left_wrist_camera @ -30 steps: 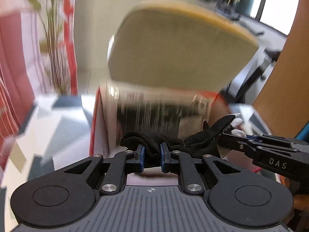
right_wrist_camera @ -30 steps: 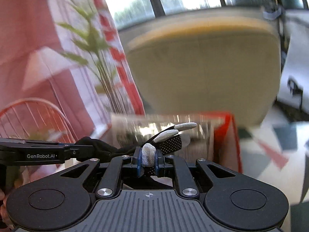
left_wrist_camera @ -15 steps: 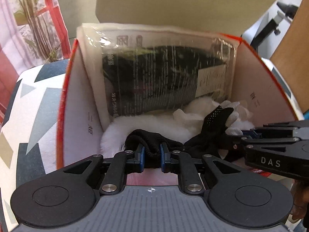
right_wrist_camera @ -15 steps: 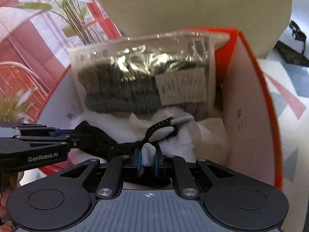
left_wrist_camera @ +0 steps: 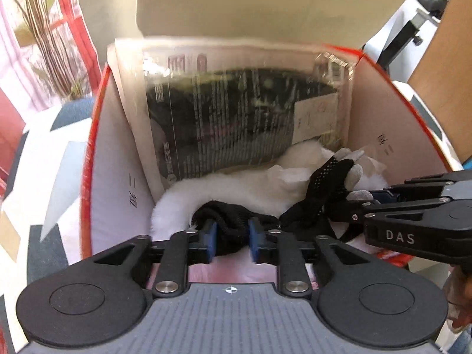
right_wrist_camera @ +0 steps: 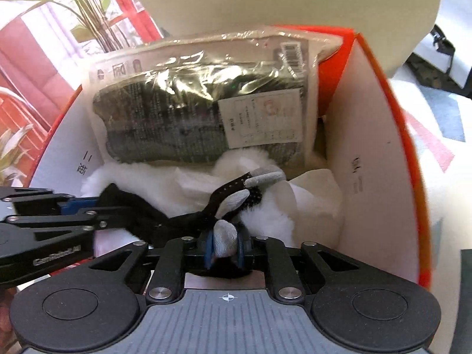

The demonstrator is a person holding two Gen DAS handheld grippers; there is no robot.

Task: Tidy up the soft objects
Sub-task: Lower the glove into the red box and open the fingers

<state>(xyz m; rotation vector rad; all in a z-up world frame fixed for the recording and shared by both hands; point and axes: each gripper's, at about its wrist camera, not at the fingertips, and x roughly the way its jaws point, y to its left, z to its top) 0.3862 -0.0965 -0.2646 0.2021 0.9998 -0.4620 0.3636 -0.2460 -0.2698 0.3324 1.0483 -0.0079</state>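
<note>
Both grippers are down inside the orange box point(left_wrist_camera: 97, 135), glove point(left_wrist_camera: 321, 194) strung between them over the white plush point(left_wrist_camera: 236, 185). My left gripper point(left_wrist_camera: 230, 243) has just been opening: jaws now partly apart, black cuff between the pads but looking loose. My right gripper point(right_wrist_camera: 225, 249) has also just cracked open a little; a grey fingertip sits between its pads, still touching them. Risk: knit snags on a pad as I pull out and drags the glove back over the rim, or it slumps against the bagged item point(right_wrist_camera: 200, 109) leaning on the back wall. Glove is black mesh knit, grey fingertips, limp, twisted mid-span.
</note>
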